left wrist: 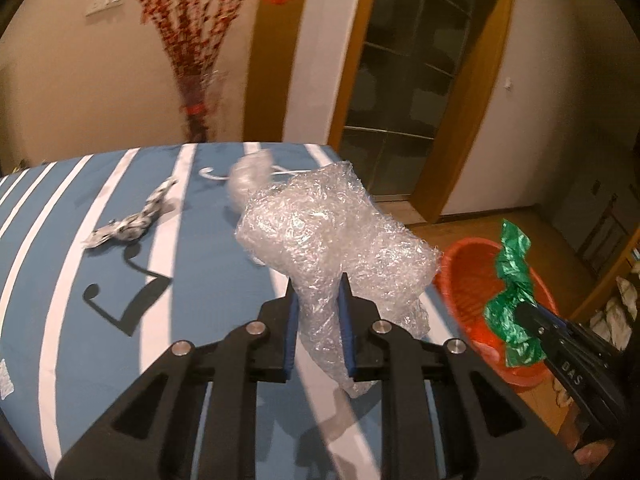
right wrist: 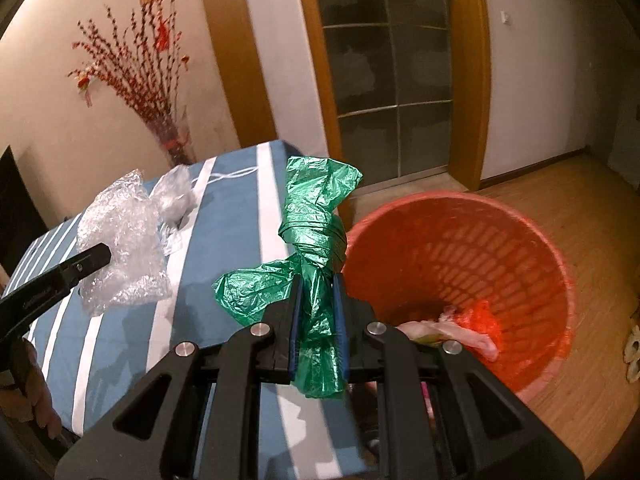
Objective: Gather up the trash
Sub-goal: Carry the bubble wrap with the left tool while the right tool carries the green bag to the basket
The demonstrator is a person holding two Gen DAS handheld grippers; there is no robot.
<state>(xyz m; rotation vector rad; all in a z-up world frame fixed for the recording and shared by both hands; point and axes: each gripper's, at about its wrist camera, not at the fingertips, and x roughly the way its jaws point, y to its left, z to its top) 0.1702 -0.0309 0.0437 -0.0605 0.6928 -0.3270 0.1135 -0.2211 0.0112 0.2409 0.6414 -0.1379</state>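
My left gripper (left wrist: 318, 280) is shut on a crumpled wad of clear bubble wrap (left wrist: 332, 228) and holds it above the blue striped tablecloth (left wrist: 208, 292). My right gripper (right wrist: 316, 280) is shut on a knotted green plastic bag (right wrist: 316, 224), held at the table's right edge beside the orange basket (right wrist: 520, 248). The basket stands on the floor and holds some pink and white trash (right wrist: 460, 326). In the left wrist view the right gripper (left wrist: 524, 310) with the green bag (left wrist: 512, 292) hangs over the basket (left wrist: 468, 256). The left gripper (right wrist: 104, 256) and bubble wrap (right wrist: 124, 248) show in the right wrist view.
A patterned crumpled wrapper (left wrist: 132, 222) and a clear plastic wad (left wrist: 248, 174) lie on the table farther back. A vase of red branches (left wrist: 196, 80) stands behind the table. A glass door (left wrist: 404, 92) and wooden floor (right wrist: 580, 208) lie to the right.
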